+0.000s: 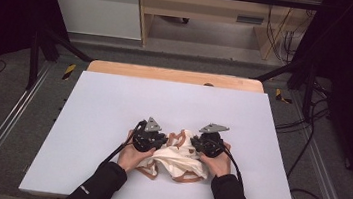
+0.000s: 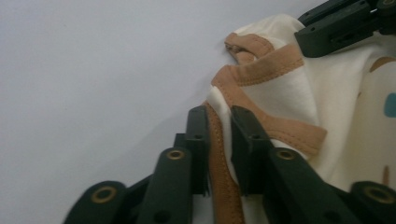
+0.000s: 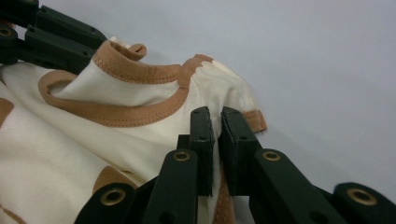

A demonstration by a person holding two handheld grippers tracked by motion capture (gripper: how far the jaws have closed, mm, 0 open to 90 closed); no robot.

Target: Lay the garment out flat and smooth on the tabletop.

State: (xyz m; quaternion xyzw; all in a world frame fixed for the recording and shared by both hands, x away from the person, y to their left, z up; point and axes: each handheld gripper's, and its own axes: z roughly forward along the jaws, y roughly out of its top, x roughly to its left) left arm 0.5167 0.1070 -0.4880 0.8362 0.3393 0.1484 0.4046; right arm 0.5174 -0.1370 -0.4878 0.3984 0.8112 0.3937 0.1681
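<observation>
Left gripper [image 2: 218,140] clamped on the brown-trimmed edge of the cream garment [image 1: 177,160], trim pinched between the jaws. Right gripper [image 3: 215,135] likewise pinching cream fabric beside the brown hem. Garment bunched on the white table [image 1: 113,102], near the front edge, between both hands. Grippers near each other, either side of the heap.

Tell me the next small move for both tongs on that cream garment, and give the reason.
Probably lift both and draw them apart. The left tongs are shut on the garment's brown-trimmed edge, and the right tongs pinch another trimmed edge. The garment lies crumpled in a heap between the hands on the white table, so spreading it looks like the sensible next step.
</observation>
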